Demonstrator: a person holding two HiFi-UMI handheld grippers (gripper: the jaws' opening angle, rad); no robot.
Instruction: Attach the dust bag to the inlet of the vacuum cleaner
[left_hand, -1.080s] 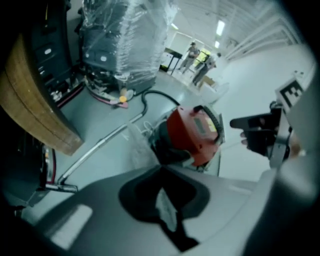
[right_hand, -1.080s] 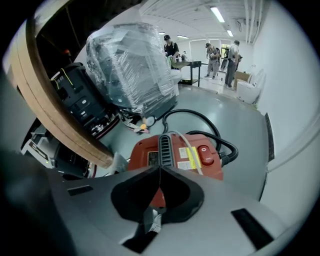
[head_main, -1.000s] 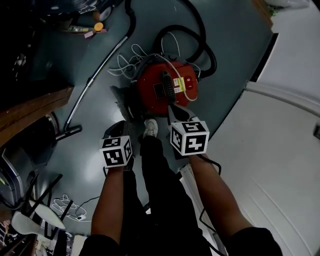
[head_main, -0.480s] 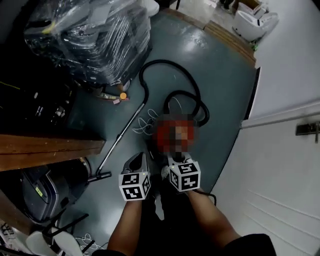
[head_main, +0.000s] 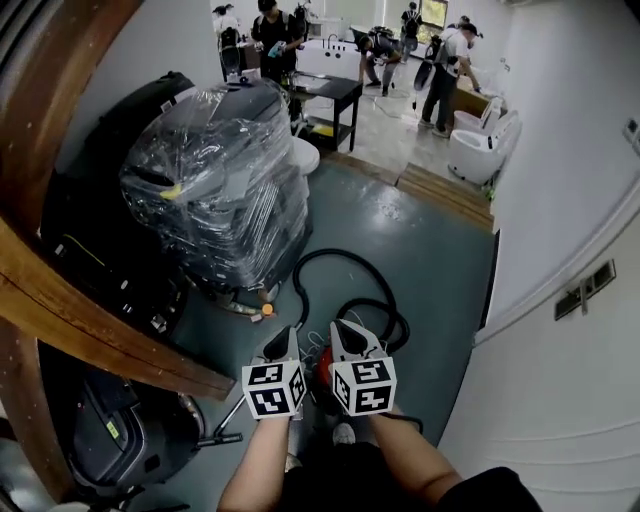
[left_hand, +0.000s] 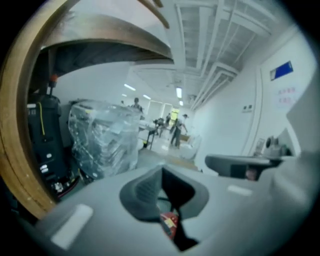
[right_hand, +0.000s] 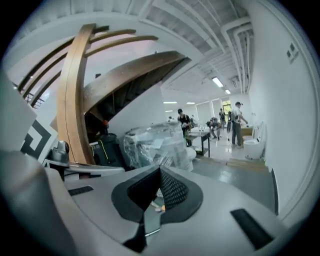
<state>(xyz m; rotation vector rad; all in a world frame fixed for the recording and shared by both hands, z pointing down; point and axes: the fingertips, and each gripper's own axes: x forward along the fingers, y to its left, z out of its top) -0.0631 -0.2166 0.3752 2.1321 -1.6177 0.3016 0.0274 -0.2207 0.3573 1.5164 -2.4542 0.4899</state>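
Observation:
The red vacuum cleaner (head_main: 322, 363) stands on the grey-green floor, mostly hidden behind my two grippers; a red sliver of the vacuum cleaner (left_hand: 169, 222) shows below the left jaws. Its black hose (head_main: 352, 292) loops on the floor beyond it. My left gripper (head_main: 284, 342) and right gripper (head_main: 350, 338) are held up side by side, pointing out over the vacuum. The left gripper (left_hand: 162, 171) has its jaws together with nothing in them. So does the right gripper (right_hand: 160, 171). No dust bag is in view.
A plastic-wrapped stack (head_main: 215, 190) stands left of the hose, beneath a curved wooden beam (head_main: 60, 290). A dark machine (head_main: 120, 430) sits at the lower left. A white wall (head_main: 560, 330) runs along the right. Several people (head_main: 440, 60) and white toilets (head_main: 475, 150) are far off.
Both grippers have risen and drawn close together. The head view has tilted up from the floor to the room, so the vacuum now lies mostly hidden behind the grippers.

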